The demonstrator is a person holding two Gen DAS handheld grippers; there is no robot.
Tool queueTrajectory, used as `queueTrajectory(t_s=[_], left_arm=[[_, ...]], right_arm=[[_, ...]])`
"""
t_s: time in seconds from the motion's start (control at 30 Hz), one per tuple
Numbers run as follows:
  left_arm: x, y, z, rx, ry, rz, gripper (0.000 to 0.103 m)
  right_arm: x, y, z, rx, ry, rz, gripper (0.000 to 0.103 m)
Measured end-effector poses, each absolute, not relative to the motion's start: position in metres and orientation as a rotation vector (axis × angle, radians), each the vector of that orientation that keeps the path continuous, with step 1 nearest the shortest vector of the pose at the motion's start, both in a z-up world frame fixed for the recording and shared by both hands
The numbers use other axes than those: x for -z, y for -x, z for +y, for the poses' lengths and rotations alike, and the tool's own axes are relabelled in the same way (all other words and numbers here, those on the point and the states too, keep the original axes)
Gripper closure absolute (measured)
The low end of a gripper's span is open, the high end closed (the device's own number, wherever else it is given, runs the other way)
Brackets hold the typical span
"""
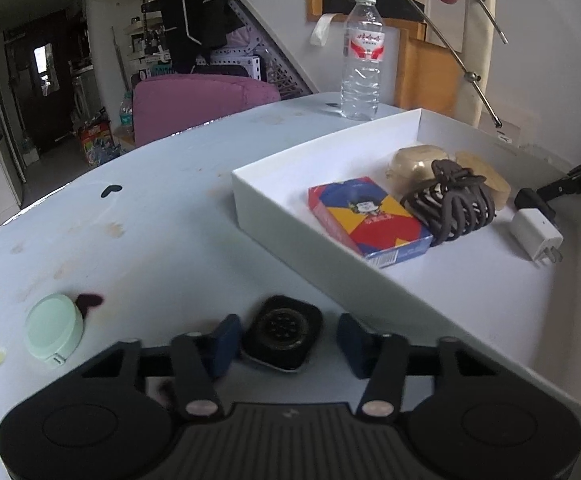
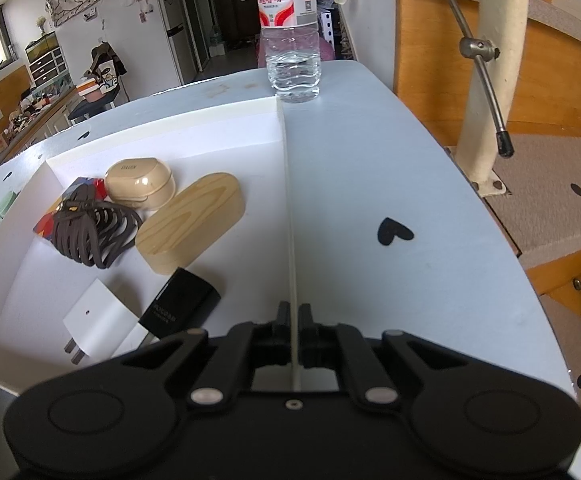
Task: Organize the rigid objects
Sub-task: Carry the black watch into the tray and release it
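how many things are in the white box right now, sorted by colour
beige or wood: 2, earbud case and wooden case
brown: 1, hair claw
multicolour: 1, card box
white: 1, charger
black: 1, charger
total: 6 in the white box

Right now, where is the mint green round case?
In the left wrist view, the mint green round case lies on the table, left of the left claw, outside the white box.

White box (image 1: 274, 208), brown hair claw (image 1: 450, 204), wood-grain case (image 2: 194, 220), mint tape measure (image 1: 52, 330), red-yellow-blue carton (image 1: 366, 220).
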State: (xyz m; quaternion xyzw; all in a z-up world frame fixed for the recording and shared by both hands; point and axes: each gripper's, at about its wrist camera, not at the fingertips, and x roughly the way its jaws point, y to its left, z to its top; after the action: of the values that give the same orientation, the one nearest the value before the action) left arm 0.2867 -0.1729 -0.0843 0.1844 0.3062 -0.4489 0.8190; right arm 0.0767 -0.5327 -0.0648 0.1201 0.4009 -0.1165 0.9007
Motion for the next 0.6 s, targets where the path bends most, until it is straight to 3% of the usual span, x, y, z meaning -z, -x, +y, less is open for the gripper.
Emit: queueTrajectory(t_s=[0.3,0.6], left_arm=[[0.080,-0.274,-0.164,0.796,-0.336,0.646,0.057],[0.023,-0.242,-0.166,0.790,-0.222,0.584,0.057]], right_arm=[[0.065,-0.077,-0.533,0.240,-0.248,0.829,0.099],[0.065,-0.077,-0.533,0.241,-0.244,0.830,0.099]])
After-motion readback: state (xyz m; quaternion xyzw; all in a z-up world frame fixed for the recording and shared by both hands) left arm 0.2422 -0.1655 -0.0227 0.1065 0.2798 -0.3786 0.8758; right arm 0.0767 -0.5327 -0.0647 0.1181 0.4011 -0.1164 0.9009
